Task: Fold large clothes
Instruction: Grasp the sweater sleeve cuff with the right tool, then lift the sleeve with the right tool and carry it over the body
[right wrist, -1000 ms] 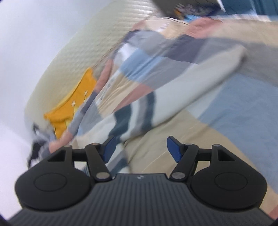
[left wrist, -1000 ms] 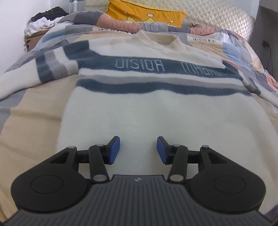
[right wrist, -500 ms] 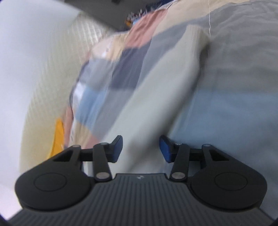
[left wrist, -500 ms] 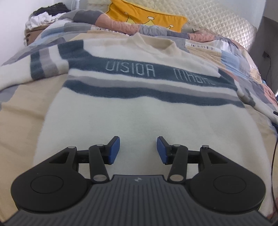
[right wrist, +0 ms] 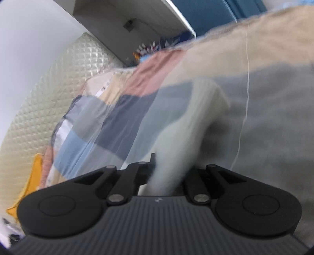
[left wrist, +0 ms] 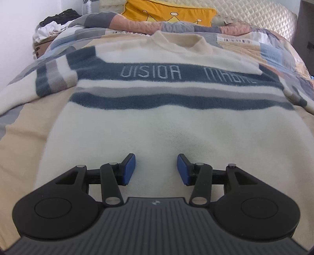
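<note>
A large cream sweater [left wrist: 157,125] with blue and grey stripes and lettering lies flat, front up, on the bed, collar at the far end. My left gripper [left wrist: 156,169] is open and empty, low over the sweater's lower middle. In the right wrist view the sweater's cream sleeve [right wrist: 196,121] runs from its cuff down between my right gripper's [right wrist: 169,170] fingers, which are closed on it. The view is blurred and the sleeve hides the right pad.
A patchwork quilt [left wrist: 274,51] covers the bed. A yellow cushion [left wrist: 168,11] and quilted headboard [left wrist: 255,13] are at the far end. A clothes pile [left wrist: 53,29] sits far left. A thin white cord [right wrist: 246,78] hangs across the right wrist view.
My right gripper has swung along the sleeve toward its cuff and closed on it. My left gripper has shifted slightly over the sweater and stays open.
</note>
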A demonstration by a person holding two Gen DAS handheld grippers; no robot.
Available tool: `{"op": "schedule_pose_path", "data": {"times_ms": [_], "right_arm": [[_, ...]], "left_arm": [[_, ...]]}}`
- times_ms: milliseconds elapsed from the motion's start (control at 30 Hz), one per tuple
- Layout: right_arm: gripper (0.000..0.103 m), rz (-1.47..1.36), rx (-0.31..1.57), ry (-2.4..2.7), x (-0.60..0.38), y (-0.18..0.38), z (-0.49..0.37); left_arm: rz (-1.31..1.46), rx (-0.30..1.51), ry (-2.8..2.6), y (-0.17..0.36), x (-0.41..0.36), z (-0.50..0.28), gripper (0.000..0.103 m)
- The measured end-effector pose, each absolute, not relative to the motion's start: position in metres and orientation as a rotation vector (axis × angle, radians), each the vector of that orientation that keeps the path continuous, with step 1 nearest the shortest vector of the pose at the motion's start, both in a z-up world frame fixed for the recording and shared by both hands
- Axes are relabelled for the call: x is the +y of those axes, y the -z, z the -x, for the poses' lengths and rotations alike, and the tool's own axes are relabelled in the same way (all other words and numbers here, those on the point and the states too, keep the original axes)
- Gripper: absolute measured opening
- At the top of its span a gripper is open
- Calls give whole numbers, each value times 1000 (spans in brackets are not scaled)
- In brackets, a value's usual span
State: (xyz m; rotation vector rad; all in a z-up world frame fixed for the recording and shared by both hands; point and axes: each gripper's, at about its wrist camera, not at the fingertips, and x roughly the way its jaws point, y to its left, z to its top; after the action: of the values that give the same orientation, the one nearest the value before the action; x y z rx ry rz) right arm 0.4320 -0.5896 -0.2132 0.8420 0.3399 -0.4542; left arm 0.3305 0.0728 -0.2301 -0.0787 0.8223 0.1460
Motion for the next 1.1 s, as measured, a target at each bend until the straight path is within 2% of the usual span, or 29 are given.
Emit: {"op": "schedule_pose_path", "data": {"times_ms": [133,367,733,933,1100], "right_arm": [[10,-794,328,463,-589,191,-438],[10,-648,248,342,-551,105,-436],[10,-309,65,52,-400,-53,-406],[10,-159,39,-142,-277,-72,-365],[10,52,83,-289,-173,-48,-329]], "left_arm": [[106,825,-145,226,77,-330,53],[169,760,-103,203,85,-315,53],[198,663,-63,172,113,-283,53],[311,625,-11,161,139,-267,53],[387,616,-34,164,154,-255,53]]}}
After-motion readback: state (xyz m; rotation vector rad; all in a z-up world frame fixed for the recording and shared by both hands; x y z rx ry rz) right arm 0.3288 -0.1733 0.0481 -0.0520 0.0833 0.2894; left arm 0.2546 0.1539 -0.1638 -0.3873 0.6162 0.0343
